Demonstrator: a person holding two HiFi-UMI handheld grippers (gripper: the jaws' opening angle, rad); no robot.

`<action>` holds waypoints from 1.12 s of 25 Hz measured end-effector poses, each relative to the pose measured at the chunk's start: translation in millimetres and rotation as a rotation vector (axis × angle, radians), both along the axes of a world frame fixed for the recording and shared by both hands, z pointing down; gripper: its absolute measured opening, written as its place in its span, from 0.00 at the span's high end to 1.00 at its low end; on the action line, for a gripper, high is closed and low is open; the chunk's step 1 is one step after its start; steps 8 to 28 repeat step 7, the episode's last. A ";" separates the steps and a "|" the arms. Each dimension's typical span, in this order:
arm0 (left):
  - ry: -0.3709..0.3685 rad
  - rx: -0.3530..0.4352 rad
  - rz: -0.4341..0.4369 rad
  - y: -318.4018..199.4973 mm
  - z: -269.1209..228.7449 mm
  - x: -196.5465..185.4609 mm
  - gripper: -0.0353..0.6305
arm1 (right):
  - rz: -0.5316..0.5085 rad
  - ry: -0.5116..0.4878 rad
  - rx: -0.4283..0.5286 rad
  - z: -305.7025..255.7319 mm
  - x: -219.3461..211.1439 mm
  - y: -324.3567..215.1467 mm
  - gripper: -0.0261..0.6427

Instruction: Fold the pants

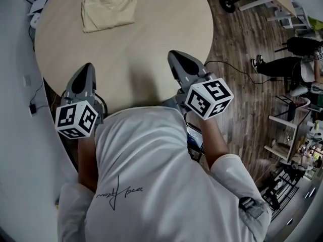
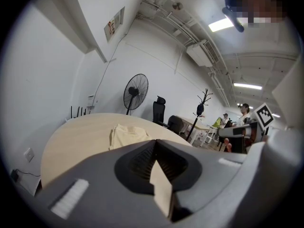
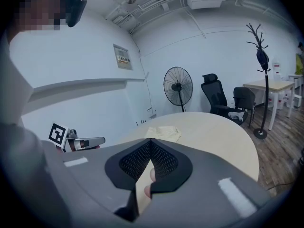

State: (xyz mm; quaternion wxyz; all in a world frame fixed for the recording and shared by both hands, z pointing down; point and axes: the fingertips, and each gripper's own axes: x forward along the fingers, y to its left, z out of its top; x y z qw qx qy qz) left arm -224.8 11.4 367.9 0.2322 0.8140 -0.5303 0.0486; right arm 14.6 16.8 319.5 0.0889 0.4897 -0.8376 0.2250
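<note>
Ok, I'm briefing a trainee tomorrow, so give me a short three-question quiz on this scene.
1. True or false: the pants lie folded on the table.
2. Pick one: the left gripper is A) open, B) shut on the pants, C) shut with nothing in it.
3. In a word: which gripper touches the pants?
Key: 1 true. 2 C. 3 neither; the right gripper is also shut and empty, and both are at the near edge of the table, away from the pants.
</note>
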 end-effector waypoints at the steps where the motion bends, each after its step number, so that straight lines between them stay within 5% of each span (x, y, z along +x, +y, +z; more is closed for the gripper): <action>1: -0.001 -0.002 0.002 0.1 1.0 0.6 0.87 | -0.001 0.000 0.000 0.3 -0.2 0.0 0.97; 28: -0.003 -0.007 0.005 1.0 0.5 3.1 0.87 | -0.008 -0.001 -0.005 -1.9 -0.7 0.1 0.97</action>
